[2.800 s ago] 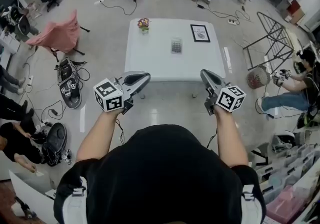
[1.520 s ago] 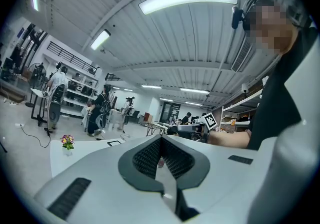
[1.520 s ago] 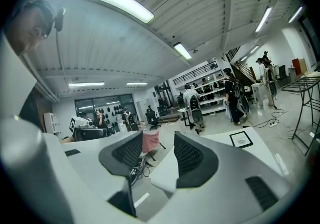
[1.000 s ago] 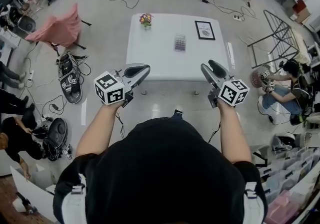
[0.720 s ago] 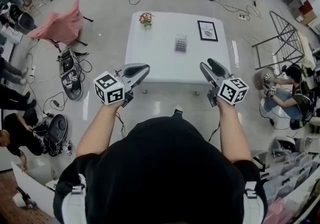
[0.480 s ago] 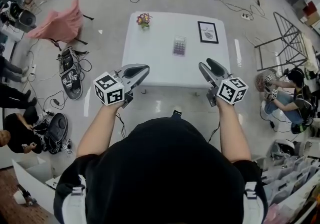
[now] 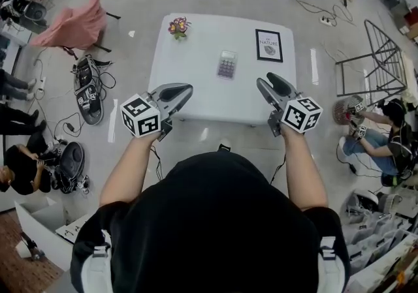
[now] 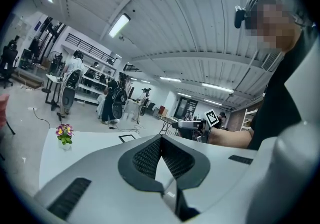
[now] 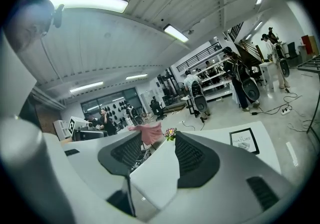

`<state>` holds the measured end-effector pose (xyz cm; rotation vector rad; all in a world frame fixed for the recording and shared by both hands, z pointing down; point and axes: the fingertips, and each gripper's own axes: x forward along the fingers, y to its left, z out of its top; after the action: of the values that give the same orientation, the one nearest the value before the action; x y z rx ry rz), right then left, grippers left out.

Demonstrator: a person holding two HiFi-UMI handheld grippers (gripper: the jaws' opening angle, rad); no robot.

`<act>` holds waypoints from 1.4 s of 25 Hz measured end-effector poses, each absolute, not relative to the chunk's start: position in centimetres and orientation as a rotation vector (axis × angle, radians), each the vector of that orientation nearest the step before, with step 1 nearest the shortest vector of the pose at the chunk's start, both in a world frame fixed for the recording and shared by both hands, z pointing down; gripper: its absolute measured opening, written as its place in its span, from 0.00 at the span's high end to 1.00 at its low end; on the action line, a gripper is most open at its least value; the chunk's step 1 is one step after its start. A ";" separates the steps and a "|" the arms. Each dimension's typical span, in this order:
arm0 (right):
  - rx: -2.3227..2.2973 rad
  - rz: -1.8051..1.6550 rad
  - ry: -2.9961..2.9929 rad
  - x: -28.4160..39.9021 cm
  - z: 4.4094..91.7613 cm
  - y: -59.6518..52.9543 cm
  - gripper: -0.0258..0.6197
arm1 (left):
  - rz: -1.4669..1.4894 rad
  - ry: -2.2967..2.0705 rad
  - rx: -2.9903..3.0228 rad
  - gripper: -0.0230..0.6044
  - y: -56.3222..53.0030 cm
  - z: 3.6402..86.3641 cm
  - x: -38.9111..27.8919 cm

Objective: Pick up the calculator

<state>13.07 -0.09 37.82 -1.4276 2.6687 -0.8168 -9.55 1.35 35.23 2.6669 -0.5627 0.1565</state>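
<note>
Barely begun — the calculator (image 7: 226, 64) lies untouched on the white desk (image 7: 189, 83), well ahead of both grippers. The left gripper (image 7: 185, 89) has its jaws tip-to-tip on nothing; the right gripper (image 7: 263, 82) holds its jaws apart, empty. Reaching, gripping and lifting are all left to do.

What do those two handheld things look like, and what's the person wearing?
The left claw and right claw have smooth silver-grey shells with black ribbed pads inside. Each carries a white cube printed with black square markers. The person wears a black top.
</note>
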 end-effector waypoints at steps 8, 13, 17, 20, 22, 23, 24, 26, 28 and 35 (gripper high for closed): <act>-1.352 -0.858 2.703 15.5 39.0 -3.9 0.62 | 0.168 -0.631 2.631 0.93 -1.3 35.9 -6.9; -1.297 -0.890 2.727 17.2 39.9 -5.7 0.61 | 0.177 -0.681 2.598 0.93 -2.5 36.6 -5.3; -1.264 -0.906 2.748 18.2 40.7 -7.4 0.61 | 0.189 -0.718 2.578 0.93 -3.4 37.1 -4.5; -1.251 -0.918 2.748 18.5 41.2 -7.8 0.61 | 0.212 -0.725 2.576 0.93 -3.4 37.7 -4.1; -1.243 -0.922 2.753 18.4 41.4 -8.0 0.61 | 0.212 -0.737 2.574 0.93 -3.6 37.9 -4.3; -1.238 -0.923 2.756 18.3 41.4 -8.0 0.61 | 0.209 -0.743 2.572 0.93 -3.7 37.9 -4.3; -1.235 -0.925 2.758 18.3 41.4 -8.1 0.61 | 0.206 -0.747 2.572 0.93 -3.8 37.9 -4.4; -1.235 -0.931 2.758 18.3 41.4 -8.2 0.61 | 0.205 -0.744 2.572 0.93 -3.9 38.0 -4.3; -1.242 -0.938 2.757 18.2 41.4 -8.2 0.61 | 0.206 -0.735 2.567 0.93 -4.0 38.2 -4.4; -1.284 -0.955 2.759 18.3 41.9 -9.2 0.61 | 0.214 -0.696 2.552 0.93 -5.9 39.5 -4.5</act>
<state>18.26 -9.17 41.90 -1.2837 2.7585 -0.9546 -4.46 -5.87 39.53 2.5523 -0.6965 0.2139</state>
